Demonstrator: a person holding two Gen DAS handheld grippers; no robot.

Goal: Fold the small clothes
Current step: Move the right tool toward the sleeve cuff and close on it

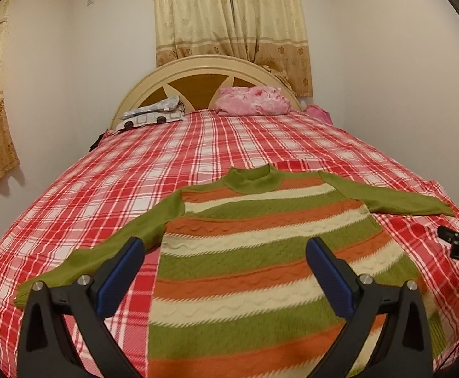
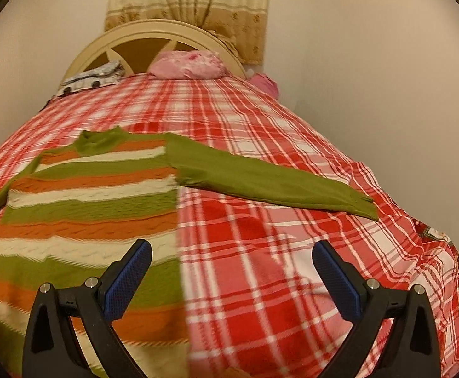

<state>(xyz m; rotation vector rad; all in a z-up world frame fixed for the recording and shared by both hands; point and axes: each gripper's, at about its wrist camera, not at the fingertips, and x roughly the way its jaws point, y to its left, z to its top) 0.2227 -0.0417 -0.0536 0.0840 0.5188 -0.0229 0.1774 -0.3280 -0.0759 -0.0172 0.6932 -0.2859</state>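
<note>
Item: striped sweater (image 1: pixel 254 252), green, orange and cream, laid flat face-up on the plaid bedspread (image 1: pixel 197 145), collar toward the headboard (image 1: pixel 197 69), both green sleeves spread outward. No fold is yet made; the opening step is judged to be in hand. Left gripper (image 1: pixel 224 258): held above the sweater's lower body, jaws wide apart, nothing gripped. Right gripper (image 2: pixel 232 261): over bare bedspread beside the hem, jaws wide, empty. Next called for: a sleeve (image 2: pixel 261 176) to be pinched and carried across the body.
</note>
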